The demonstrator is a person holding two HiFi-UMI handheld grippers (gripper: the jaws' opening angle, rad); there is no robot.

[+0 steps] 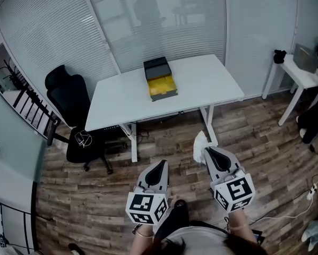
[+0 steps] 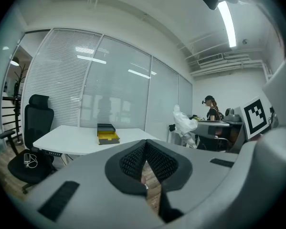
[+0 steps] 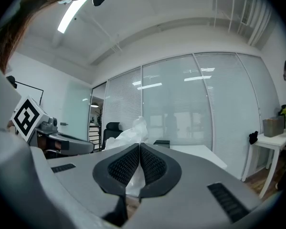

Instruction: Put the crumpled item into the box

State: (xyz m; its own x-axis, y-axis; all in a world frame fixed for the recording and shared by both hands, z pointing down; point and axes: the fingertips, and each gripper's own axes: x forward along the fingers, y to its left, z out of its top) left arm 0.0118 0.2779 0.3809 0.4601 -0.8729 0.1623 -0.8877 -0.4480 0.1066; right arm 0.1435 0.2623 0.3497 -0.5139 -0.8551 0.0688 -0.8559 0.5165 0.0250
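- Crumpled white plastic item (image 1: pixel 199 145) is clamped between right gripper (image 1: pixel 207 150) jaws
- Left gripper (image 1: pixel 161 164) jaws are pressed together
- Open black-and-yellow box (image 1: pixel 160 79) is seen at 12 o'clock on white table (image 1: pixel 206 84)

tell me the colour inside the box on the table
Yellow; the box shows best in the head view.

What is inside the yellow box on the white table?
Only its bare yellow bottom shows in the box on the table; nothing seems to lie in it. Its black half shows just a dark top, so anything beneath that is hidden.
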